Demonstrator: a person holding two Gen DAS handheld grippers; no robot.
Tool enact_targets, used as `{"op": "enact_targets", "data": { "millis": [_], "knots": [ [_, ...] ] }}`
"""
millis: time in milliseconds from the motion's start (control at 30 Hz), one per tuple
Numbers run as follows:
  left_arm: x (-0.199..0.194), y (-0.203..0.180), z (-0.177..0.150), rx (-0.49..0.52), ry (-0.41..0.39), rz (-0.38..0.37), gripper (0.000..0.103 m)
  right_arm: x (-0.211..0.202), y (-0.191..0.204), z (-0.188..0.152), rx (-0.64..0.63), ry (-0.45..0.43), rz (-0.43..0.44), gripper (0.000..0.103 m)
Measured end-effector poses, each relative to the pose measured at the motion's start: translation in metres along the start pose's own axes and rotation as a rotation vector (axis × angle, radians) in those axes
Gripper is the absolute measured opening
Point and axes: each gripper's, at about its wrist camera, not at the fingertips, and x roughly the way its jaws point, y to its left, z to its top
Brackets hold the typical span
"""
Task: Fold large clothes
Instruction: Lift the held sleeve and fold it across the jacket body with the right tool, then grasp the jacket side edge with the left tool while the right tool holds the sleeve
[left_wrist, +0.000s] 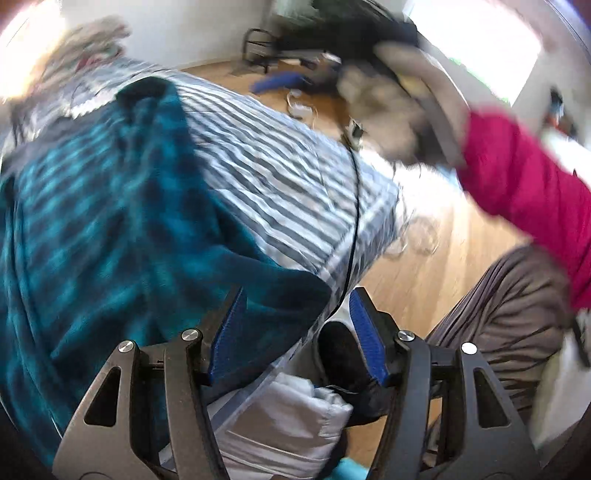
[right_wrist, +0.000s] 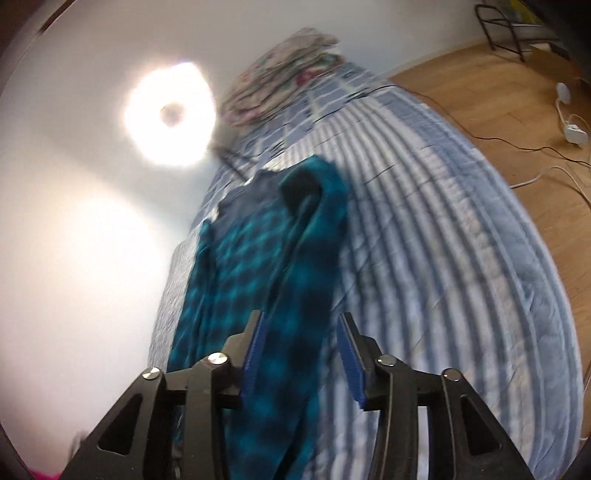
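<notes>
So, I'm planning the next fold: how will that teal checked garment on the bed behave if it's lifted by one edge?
The teal checked garment will probably go floppy and drape, since it already lies in soft folds on the striped bedcover. Its fuzzy, thick-looking cloth likely grips the pads rather than slipping. It may drag, being long.

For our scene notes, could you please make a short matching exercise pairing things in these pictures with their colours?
Things:
1. garment
2. bedcover
3. floor
4. sleeve

Colours:
A. pink
B. teal and dark check
C. blue and white stripes
D. light brown wood

Pairs: 1-B, 2-C, 3-D, 4-A
</notes>
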Motion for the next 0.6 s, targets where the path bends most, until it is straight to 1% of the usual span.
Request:
{"op": "enact_targets", "data": {
  "millis": [33, 100, 133, 167, 200, 233, 267, 300, 400, 467, 533, 567, 600],
  "knots": [
    [0.008, -0.009, -0.001, 0.042, 0.013, 0.03, 0.06, 0.001, -0.005, 0.007, 0.004, 0.0, -0.008, 0.052],
    [0.024, -0.022, -0.002, 0.117, 0.026, 0.111, 0.061, 0.016, -0.013, 0.023, 0.015, 0.005, -0.026, 0.053],
    [0.03, -0.025, -0.004, 0.137, 0.03, 0.155, 0.061, 0.022, -0.015, 0.03, 0.021, 0.005, -0.03, 0.053],
    [0.035, -0.024, -0.005, 0.142, 0.039, 0.183, 0.061, 0.025, -0.018, 0.035, 0.024, 0.004, -0.029, 0.053],
    [0.038, -0.019, -0.005, 0.132, 0.042, 0.187, 0.052, 0.036, -0.02, 0.044, 0.028, 0.005, -0.026, 0.053],
    [0.039, -0.011, -0.004, 0.096, 0.044, 0.179, 0.041, 0.045, -0.022, 0.051, 0.03, 0.006, -0.028, 0.053],
    [0.038, -0.005, -0.004, 0.065, 0.047, 0.164, 0.011, 0.054, -0.023, 0.057, 0.036, 0.006, -0.029, 0.053],
    [0.037, 0.006, -0.002, 0.027, 0.048, 0.15, 0.007, 0.063, -0.026, 0.063, 0.047, 0.008, -0.026, 0.053],
    [0.02, 0.026, -0.003, -0.071, 0.006, 0.107, 0.007, 0.089, -0.035, 0.077, 0.101, 0.01, -0.01, 0.053],
    [0.005, 0.04, -0.006, -0.142, -0.019, 0.075, 0.006, 0.104, -0.038, 0.083, 0.127, 0.01, 0.027, 0.053],
    [-0.003, 0.047, -0.009, -0.19, -0.033, 0.065, 0.006, 0.118, -0.036, 0.088, 0.131, 0.017, 0.047, 0.051],
    [-0.006, 0.049, -0.009, -0.203, -0.037, 0.063, 0.006, 0.123, -0.033, 0.09, 0.121, 0.023, 0.046, 0.034],
    [-0.01, 0.053, -0.011, -0.231, -0.044, 0.051, 0.006, 0.129, -0.029, 0.092, 0.108, 0.033, 0.037, 0.024]
  ]
}}
